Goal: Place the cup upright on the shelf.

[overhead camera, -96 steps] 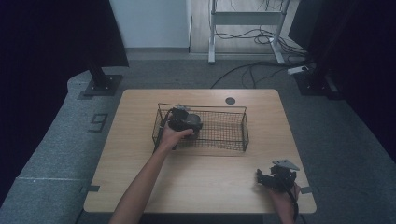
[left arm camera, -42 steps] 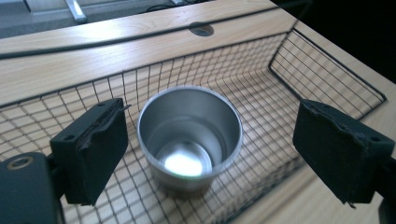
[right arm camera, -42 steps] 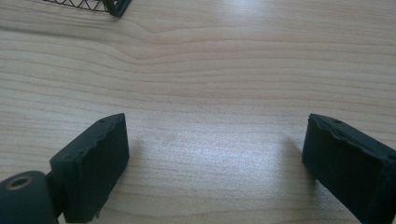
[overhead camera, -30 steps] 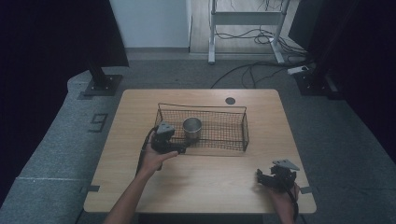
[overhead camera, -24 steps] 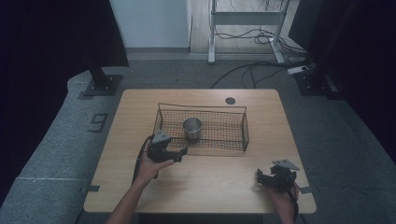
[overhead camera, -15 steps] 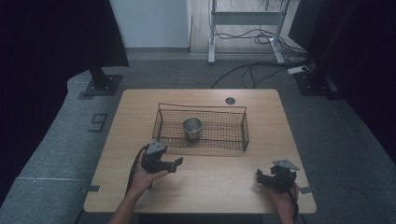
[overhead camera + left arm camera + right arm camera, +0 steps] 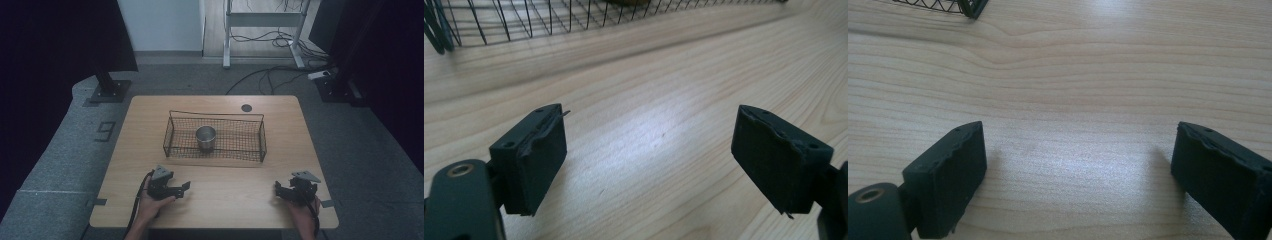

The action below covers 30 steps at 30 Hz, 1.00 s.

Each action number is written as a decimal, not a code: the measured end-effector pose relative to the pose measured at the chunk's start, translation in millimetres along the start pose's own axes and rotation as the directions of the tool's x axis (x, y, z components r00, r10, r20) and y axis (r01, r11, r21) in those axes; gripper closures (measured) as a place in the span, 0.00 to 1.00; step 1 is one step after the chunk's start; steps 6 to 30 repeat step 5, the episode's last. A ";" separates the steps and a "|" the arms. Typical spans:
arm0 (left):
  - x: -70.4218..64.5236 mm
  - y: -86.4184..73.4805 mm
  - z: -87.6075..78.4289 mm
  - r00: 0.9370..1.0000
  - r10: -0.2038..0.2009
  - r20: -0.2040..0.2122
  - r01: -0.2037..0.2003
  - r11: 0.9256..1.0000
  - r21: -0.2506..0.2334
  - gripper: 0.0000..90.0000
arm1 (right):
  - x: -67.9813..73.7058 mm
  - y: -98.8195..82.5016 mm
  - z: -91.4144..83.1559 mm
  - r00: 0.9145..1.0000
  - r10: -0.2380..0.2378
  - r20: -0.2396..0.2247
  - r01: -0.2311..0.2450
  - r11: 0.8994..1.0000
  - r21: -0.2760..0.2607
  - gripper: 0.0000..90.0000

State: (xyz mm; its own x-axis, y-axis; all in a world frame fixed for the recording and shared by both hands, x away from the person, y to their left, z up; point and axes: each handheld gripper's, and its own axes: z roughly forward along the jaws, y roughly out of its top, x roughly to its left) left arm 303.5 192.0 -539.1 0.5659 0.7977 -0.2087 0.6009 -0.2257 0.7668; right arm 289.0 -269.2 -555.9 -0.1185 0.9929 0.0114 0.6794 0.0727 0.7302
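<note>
Left tool (image 7: pixel 183 188) pulled back from basket (image 7: pixel 214 151) w/ cup (image 7: pixel 205 138) — jaws narrowing, empty; right tool (image 7: pixel 280 189) open, empty.

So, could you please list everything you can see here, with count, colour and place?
table: one, light wood, centre of the room
basket: one, black wire, on the table's far half
cup: one, grey metal, upright inside the basket, left of its middle
round cap: one, dark, in the table top behind the basket
left gripper: one, black, near left edge, jaws apart and empty
right gripper: one, black, near right edge, jaws apart and empty
</note>
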 end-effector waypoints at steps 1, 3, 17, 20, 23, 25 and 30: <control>-0.2 -0.2 0.1 1.000 0.000 -0.004 0.000 1.000 -0.002 0.17 | 0.0 0.0 0.0 1.000 0.000 0.000 0.000 1.000 0.000 0.08; -0.3 -0.4 0.9 1.000 -0.011 0.000 0.011 1.000 -0.008 0.17 | 0.1 0.1 0.1 1.000 0.002 0.001 -0.002 1.000 0.000 0.08; -1.5 -0.6 2.1 1.000 -0.013 0.001 0.013 1.000 -0.012 0.17 | 0.3 0.3 0.2 1.000 0.004 0.002 -0.004 1.000 0.001 0.08; -1.5 -0.6 2.1 1.000 -0.013 0.001 0.013 1.000 -0.012 0.17 | 0.3 0.3 0.2 1.000 0.004 0.002 -0.004 1.000 0.001 0.08; -1.5 -0.6 2.1 1.000 -0.013 0.001 0.013 1.000 -0.012 0.17 | 0.3 0.3 0.2 1.000 0.004 0.002 -0.004 1.000 0.001 0.08; -1.5 -0.6 2.1 1.000 -0.013 0.001 0.013 1.000 -0.012 0.17 | 0.3 0.3 0.2 1.000 0.004 0.002 -0.004 1.000 0.001 0.08; -1.5 -0.6 2.1 1.000 -0.013 0.001 0.013 1.000 -0.012 0.17 | 0.3 0.3 0.2 1.000 0.004 0.002 -0.004 1.000 0.001 0.08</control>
